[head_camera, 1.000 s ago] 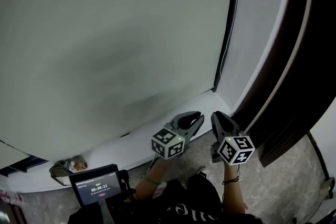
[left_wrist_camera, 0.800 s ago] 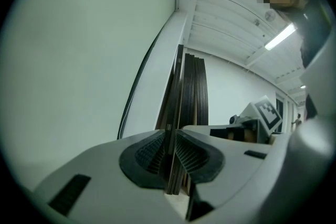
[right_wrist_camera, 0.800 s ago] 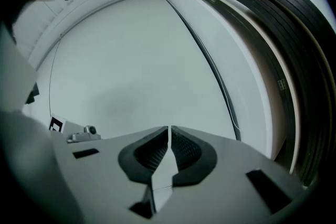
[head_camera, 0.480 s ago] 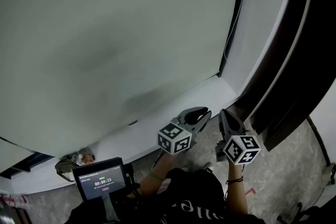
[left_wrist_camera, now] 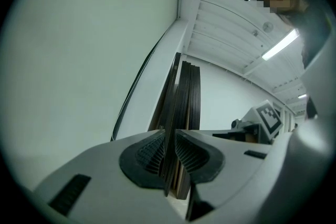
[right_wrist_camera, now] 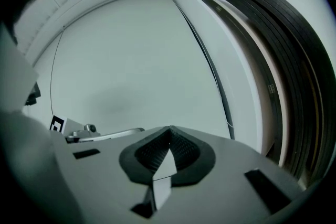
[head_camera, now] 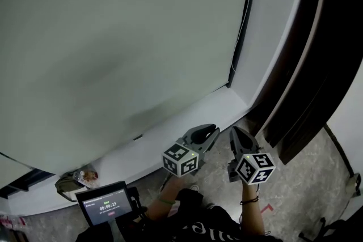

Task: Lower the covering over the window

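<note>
- Well, the big pale grey-green window blind (head_camera: 113, 37) hangs flat in front of both tongs and fills most of the head view.
- Its bottom edge is down by the long white window sill (head_camera: 170, 136), which runs just past the tips of the tongs.
- The left tongs (head_camera: 212, 130) point level at the sill, below the blind's bottom right corner.
- In the left gripper view, the left tongs (left_wrist_camera: 169, 136) are a little apart. There is a thin gap between the ribbed black pads, and nothing is in it.
- Through that gap you see the tall dark brown door frame (left_wrist_camera: 186, 97) far ahead, with the blind (left_wrist_camera: 79, 60) off to the left of the tongs.
- The right tongs (head_camera: 232, 134) sit just beside the left tongs, close but not touching.
- In the right gripper view, the right tongs (right_wrist_camera: 169, 131) are closed, tip to tip, with nothing held.
- From there the blind (right_wrist_camera: 131, 60) is straight ahead, and the door frame (right_wrist_camera: 283, 50) curves down on the right.
- Neither pair of tongs touches the blind.
- The door frame (head_camera: 317, 65) stands to the right of the right tongs, and the grey speckled floor (head_camera: 306, 178) lies under them.
- A small black screen (head_camera: 105, 205) sits low and to the left of the left tongs.
</note>
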Demonstrator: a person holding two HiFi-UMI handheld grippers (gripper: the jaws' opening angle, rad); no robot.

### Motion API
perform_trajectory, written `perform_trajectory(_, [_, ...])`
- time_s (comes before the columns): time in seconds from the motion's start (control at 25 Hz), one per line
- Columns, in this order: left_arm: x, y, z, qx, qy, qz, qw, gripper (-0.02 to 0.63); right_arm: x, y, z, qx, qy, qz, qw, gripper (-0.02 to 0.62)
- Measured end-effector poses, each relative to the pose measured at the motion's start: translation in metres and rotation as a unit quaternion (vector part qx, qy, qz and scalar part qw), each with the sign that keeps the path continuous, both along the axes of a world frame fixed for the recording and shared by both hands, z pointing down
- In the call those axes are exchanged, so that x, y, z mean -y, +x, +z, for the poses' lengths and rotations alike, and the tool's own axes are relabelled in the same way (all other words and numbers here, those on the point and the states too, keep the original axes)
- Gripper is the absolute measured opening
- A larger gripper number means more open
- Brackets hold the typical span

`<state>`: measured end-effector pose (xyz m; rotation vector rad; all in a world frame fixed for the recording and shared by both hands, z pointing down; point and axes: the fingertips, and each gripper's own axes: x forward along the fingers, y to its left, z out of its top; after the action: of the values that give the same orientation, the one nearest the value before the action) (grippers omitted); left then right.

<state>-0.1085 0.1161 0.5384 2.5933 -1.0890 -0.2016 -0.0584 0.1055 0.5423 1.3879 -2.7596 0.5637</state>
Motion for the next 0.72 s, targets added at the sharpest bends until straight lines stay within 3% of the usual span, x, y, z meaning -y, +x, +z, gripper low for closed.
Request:
perform_trajectory(0.28, [-0.039,0.022,0.002,-0.002,-0.001,0.005,1.0000,0.006,-0.041,0.022,-0.001,-0.003,-0.001,-0.003,1.000,0.009])
perform_trajectory(0.72, [-0.100,0.085,0.003,0.005,-0.009,0.005,0.9999,0.003,-0.106,0.085,-0.004,0.000,0.000,-0.006,1.000,0.009])
